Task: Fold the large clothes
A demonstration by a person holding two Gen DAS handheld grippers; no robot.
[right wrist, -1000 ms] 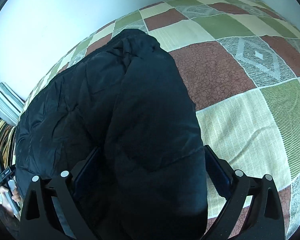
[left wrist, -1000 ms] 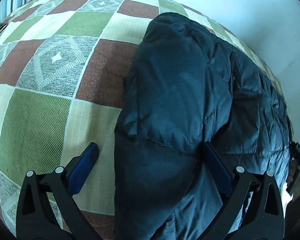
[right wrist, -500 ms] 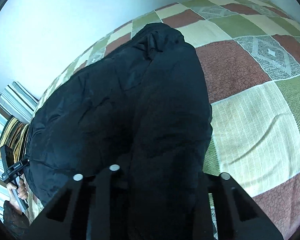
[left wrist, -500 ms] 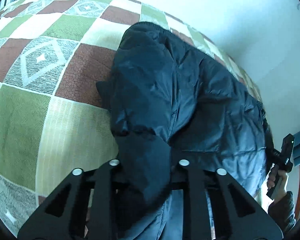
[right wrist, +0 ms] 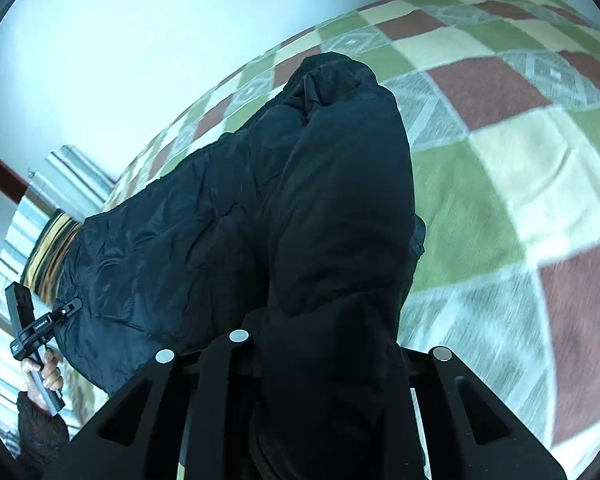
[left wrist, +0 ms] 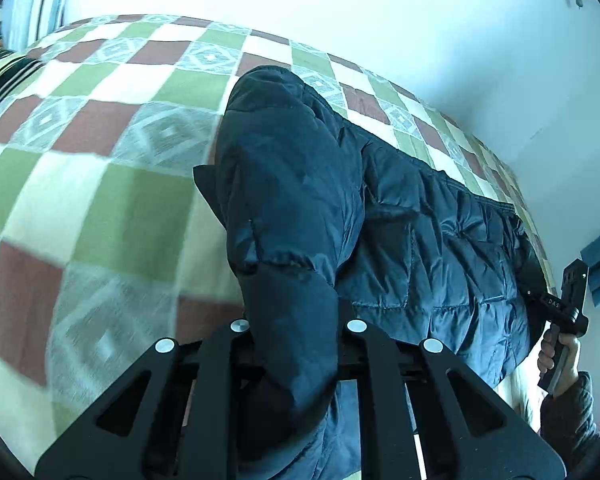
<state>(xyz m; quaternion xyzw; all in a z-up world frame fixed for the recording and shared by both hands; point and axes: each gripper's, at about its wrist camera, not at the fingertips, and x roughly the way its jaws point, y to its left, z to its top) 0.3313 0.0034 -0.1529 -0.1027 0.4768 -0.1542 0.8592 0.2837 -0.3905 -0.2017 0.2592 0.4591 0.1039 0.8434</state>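
Observation:
A large dark navy puffer jacket [left wrist: 412,240] lies across a checked bed cover [left wrist: 100,200], with its sleeves folded over the body. My left gripper [left wrist: 296,320] is shut on the near end of one sleeve [left wrist: 284,184] and holds it raised off the bed. My right gripper [right wrist: 320,332] is shut on the near end of the other sleeve [right wrist: 340,184], also raised. The jacket body [right wrist: 172,240] stretches between the two grippers. Each gripper shows small in the other's view, the right one [left wrist: 556,304] and the left one [right wrist: 48,320], gripping the jacket's edge.
The bed cover [right wrist: 500,160] of green, brown and cream squares spreads on the outer side of each sleeve. A white wall [left wrist: 380,12] runs behind the bed. Striped pillows [right wrist: 48,240] lie at one end of the bed.
Both grippers closed on the sleeve ends, which lay between open jaws a second ago. Both have since lifted, raising the sleeves and showing more of the bed and wall.

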